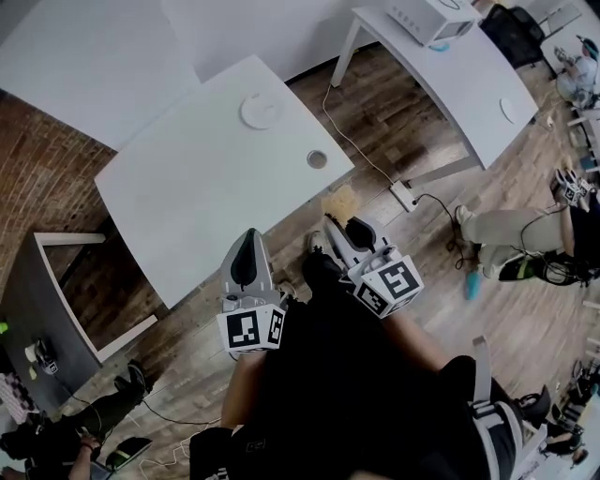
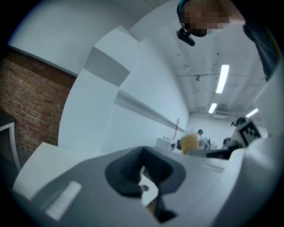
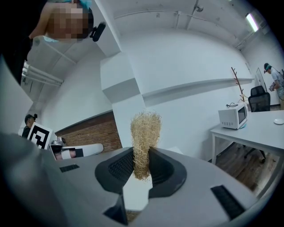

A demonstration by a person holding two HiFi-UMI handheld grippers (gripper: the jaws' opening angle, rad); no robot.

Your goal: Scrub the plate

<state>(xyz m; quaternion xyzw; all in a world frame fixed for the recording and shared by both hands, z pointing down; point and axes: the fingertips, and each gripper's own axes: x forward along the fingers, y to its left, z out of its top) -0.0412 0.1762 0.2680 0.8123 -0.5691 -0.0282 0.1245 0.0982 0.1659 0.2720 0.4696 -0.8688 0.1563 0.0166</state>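
Observation:
A round white plate (image 1: 262, 111) lies on the far part of the white table (image 1: 187, 197). My right gripper (image 1: 343, 225) is held close to my body, off the table's near edge, and is shut on a straw-coloured fibre scrubber (image 1: 339, 202). In the right gripper view the scrubber (image 3: 145, 133) stands up from between the dark pads of the right gripper (image 3: 142, 166), pointing at the wall. My left gripper (image 1: 248, 236) hovers beside it at the table's near edge. In the left gripper view the left gripper (image 2: 141, 172) shows its pads together with nothing between them.
A small grey round thing (image 1: 317, 159) sits near the table's right edge. A second white table (image 1: 469, 84) at the right carries a microwave (image 1: 427, 17). A power strip (image 1: 405, 194) and cables lie on the wood floor. A seated person's legs (image 1: 506, 230) are at the right.

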